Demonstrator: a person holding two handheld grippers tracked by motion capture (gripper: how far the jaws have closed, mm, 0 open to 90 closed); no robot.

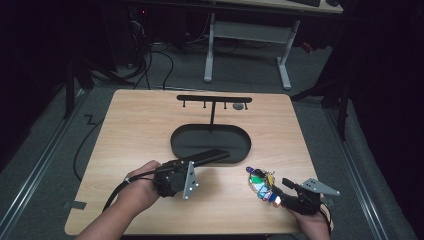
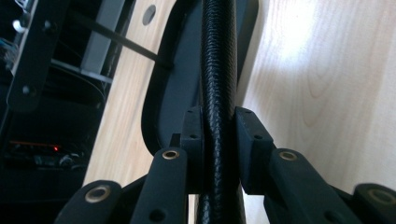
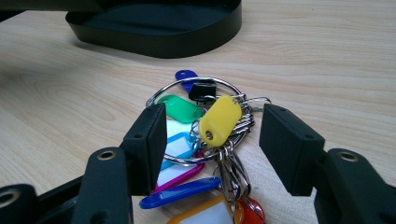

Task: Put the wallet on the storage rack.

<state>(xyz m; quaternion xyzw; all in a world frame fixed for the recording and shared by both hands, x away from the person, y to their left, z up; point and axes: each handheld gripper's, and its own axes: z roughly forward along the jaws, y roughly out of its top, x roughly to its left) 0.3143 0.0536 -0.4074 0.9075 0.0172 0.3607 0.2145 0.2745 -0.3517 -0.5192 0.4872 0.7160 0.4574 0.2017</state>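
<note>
My left gripper (image 1: 194, 162) is shut on a long, flat black object with a leather-like grain (image 1: 212, 156). The object reaches out over the near rim of the black oval tray (image 1: 173, 144). In the left gripper view both pads clamp its narrow edge (image 2: 218, 70), with the tray (image 2: 173, 93) behind. My right gripper (image 1: 281, 192) rests low at the table's front right. It is open, with its jaws on either side of a metal ring of coloured key tags (image 3: 210, 126), and the pads are clear of the ring. That bunch of tags (image 1: 261, 182) lies on the wood.
Behind the tray stands a black T-shaped rack with small hooks (image 1: 214, 98). A small grey round piece (image 1: 239, 106) hangs or lies by its right end. The wooden tabletop (image 1: 135, 130) lies bare to the left. A white desk frame (image 1: 245, 45) stands on the floor beyond.
</note>
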